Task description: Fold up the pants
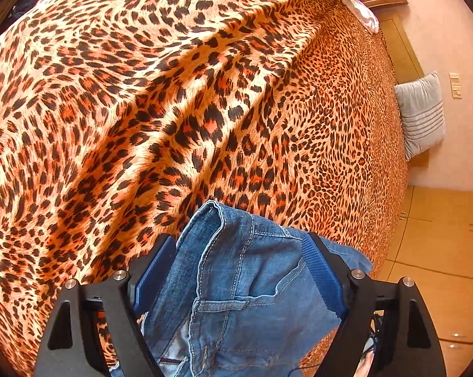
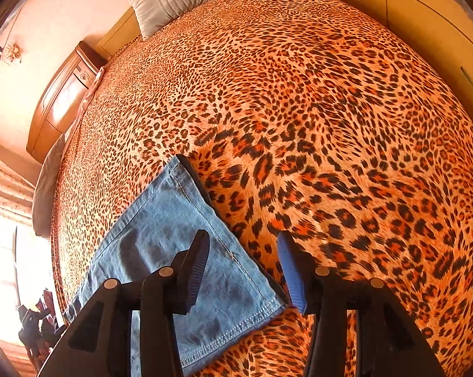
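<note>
Soft, heavyish denim pants (image 1: 236,282) lay between left gripper (image 1: 239,270) jaws, spread wide, unclamped; right gripper (image 2: 245,267) jaws apart over hem; best pinched at waistband.

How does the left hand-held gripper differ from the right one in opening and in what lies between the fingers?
The left hand-held gripper stands wider than the right hand-held gripper. Bunched blue denim pants fill the left's gap; the right has a flat hem corner and leopard-print bedspread. Both have blue pads and clamp nothing.

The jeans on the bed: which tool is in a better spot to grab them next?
Probably the left tool: the jeans bunch up right between its open fingers. The right tool is open too, but the flat jeans leg lies mostly under just one finger.
</note>
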Available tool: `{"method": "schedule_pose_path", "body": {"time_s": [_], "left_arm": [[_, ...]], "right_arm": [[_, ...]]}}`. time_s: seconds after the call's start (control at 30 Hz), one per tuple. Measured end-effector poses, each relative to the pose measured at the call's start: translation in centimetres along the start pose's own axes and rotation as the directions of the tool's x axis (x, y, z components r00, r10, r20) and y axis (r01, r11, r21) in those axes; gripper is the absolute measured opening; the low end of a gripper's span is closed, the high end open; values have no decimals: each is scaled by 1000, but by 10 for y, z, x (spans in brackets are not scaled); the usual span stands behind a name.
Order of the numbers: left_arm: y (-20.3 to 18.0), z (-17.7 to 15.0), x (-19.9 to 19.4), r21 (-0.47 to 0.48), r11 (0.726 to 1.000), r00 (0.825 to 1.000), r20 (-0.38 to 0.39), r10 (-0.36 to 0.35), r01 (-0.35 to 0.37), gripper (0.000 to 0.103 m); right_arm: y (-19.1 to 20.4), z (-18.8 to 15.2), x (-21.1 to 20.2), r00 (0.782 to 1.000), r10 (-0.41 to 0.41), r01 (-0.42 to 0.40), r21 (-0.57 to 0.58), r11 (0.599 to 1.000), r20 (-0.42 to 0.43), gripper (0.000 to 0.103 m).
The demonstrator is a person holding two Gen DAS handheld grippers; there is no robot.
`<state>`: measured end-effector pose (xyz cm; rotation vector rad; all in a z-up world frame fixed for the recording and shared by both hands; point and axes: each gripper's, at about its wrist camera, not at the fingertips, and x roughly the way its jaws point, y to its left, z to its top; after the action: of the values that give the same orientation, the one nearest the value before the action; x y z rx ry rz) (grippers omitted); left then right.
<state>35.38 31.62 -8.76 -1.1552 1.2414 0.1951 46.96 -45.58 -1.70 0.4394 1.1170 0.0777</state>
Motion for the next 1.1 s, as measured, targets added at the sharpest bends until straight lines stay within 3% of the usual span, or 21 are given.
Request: {"method": "schedule_pose_path", "body": {"time_s": [0.07, 0.33, 0.53, 0.67, 0.77, 0.93, 1.03, 1.1], "left_arm": [[1, 4, 12, -20, 1000, 999, -35, -20, 20, 82], [-22, 2, 29, 131, 987, 993, -62, 105, -96, 82], [-20, 8, 30, 69, 995, 995, -73, 70, -65, 82], [-19, 15, 21, 70, 996, 997, -59, 55, -51, 81], [-20, 21, 13, 115, 990, 996, -18, 86, -83, 81], [-24, 21, 35, 206, 968, 983, -87, 163, -142, 82], [-37, 17, 38, 243, 964, 988, -79, 131, -108, 84], [-44, 13, 41, 254, 963, 990, -82, 119, -94, 74]], "right_arm": [[13, 7, 9, 1000, -8, 8, -20, 1000, -9, 47], [46, 39, 50, 998, -14, 8, -102, 995, -62, 48], [71, 58, 81, 995, 20, -35, -151, 988, -95, 49], [87, 60, 103, 992, -26, 0, -203, 979, -127, 58], [94, 58, 107, 991, -31, 0, -234, 972, -127, 68], [99, 58, 112, 990, -62, 24, -276, 961, -129, 69], [107, 54, 115, 988, -90, 46, -314, 948, -124, 70], [117, 49, 118, 985, -132, 85, -346, 934, -113, 68]]}}
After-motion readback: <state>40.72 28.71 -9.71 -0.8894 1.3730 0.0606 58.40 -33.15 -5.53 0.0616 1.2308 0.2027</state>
